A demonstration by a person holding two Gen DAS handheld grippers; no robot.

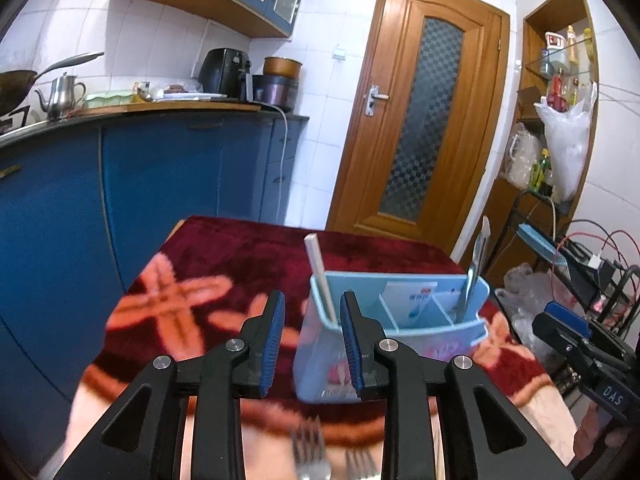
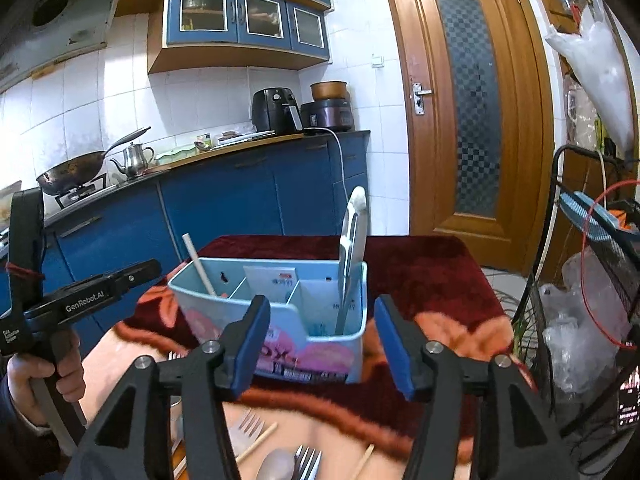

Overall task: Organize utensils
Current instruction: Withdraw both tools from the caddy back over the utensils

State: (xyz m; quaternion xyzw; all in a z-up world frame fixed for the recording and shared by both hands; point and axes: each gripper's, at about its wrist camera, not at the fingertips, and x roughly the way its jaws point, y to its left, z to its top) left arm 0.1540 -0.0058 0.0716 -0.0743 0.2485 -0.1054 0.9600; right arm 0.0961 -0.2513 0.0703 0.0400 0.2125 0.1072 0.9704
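A light blue utensil holder [image 1: 440,344] [image 2: 312,344] with several compartments stands on a table under a dark red patterned cloth [image 1: 240,256]. In its left compartment leans a white stick [image 1: 320,276] [image 2: 200,268]. A white-handled knife [image 1: 476,272] [image 2: 352,240] stands blade-down in its right compartment. My left gripper [image 1: 314,300] is open just in front of the holder's left end, with nothing between its pads. My right gripper [image 2: 323,304] is open wider before the holder's right half, also empty. Forks [image 1: 308,452] [image 2: 250,426], a spoon [image 2: 276,464] and wooden chopsticks [image 2: 258,442] lie on the cloth beneath the grippers.
Blue kitchen cabinets [image 1: 160,184] line the left beyond the table. A wooden door [image 1: 420,112] stands behind. A black wire rack [image 2: 580,280] with plastic bags and cables crowds the table's right side. A person's hand [image 2: 24,380] holds the left gripper's handle.
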